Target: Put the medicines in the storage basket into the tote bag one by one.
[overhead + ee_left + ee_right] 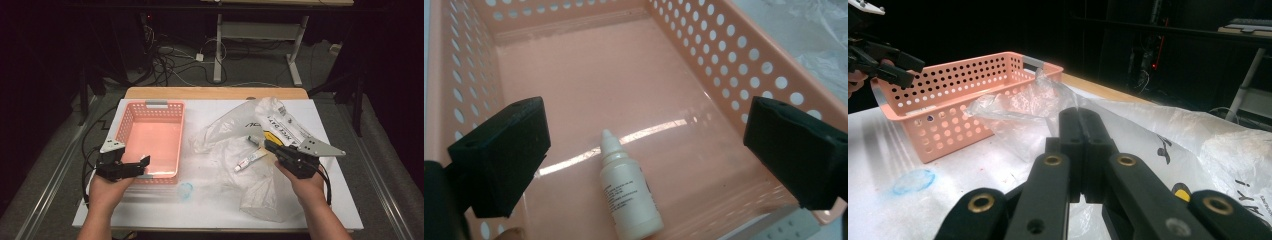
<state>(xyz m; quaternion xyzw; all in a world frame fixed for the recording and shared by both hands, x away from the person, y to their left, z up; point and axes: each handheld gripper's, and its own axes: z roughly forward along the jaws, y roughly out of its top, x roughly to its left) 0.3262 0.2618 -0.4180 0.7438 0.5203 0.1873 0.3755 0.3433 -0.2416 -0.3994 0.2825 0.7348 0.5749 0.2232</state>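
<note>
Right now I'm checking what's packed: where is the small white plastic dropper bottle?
The small white plastic dropper bottle lies on the floor of the pink perforated basket, near its front wall, between the open left gripper jaws.

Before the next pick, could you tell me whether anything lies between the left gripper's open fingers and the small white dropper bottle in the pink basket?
Nothing visible does: the dropper bottle lies on the pink basket floor, with the left gripper above it and open air between.

White table (150, 210) w/ pink basket (131, 116), clear plastic bags (225, 131), small tube (249, 160), blue smudge (186, 190)

Black left gripper (131, 166) and right gripper (274, 147), grey three-cornered plates, brass rivets, black cables
</note>
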